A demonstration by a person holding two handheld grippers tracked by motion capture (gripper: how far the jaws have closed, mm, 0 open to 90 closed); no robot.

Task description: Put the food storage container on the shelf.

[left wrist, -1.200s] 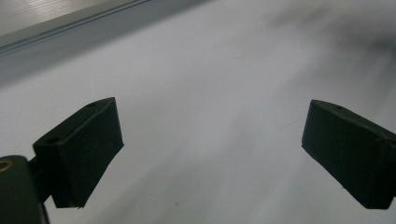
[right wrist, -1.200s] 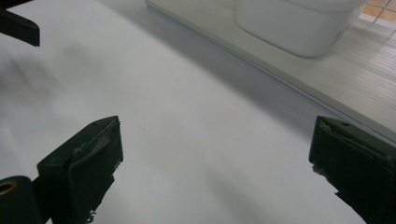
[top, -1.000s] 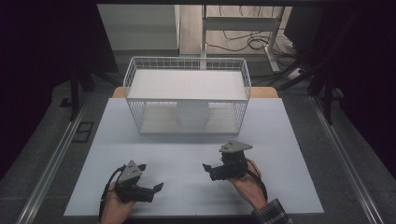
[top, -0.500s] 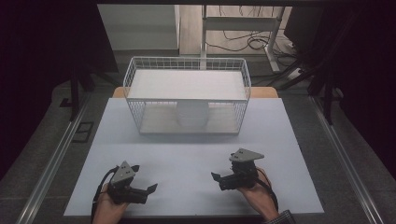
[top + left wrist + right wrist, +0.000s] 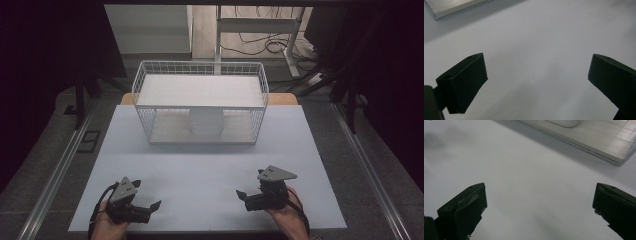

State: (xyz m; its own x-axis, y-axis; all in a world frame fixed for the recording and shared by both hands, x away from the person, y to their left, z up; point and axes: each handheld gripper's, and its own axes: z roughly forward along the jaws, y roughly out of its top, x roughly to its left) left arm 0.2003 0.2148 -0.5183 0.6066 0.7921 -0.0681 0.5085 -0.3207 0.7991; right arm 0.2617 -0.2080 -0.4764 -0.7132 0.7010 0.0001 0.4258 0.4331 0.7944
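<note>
Near the front edge of the white table top [image 5: 200, 165], a hand holds my left gripper [image 5: 151, 208] with its jaws pointing right. The left gripper view has them [image 5: 536, 82] wide apart over bare table, so it is open with nothing between. My right gripper [image 5: 241, 198] sits at the front right, held in a hand, jaws pointing left. They [image 5: 539, 207] also stand open and empty. A white wire basket rack [image 5: 200, 75] stands at the back middle, with a white rounded object [image 5: 206, 122] on its lower level.
The rack's pale base plate [image 5: 599, 142] runs across the top of the right gripper view, and a corner of it [image 5: 454, 7] appears at the top left of the left gripper view. Metal rails [image 5: 55, 175] flank the table. Cables [image 5: 260, 42] lie on the floor beyond.
Both grippers have drawn back toward the near edge. The right one also shifted to the right, the left one slightly to the left. Both stayed open.
</note>
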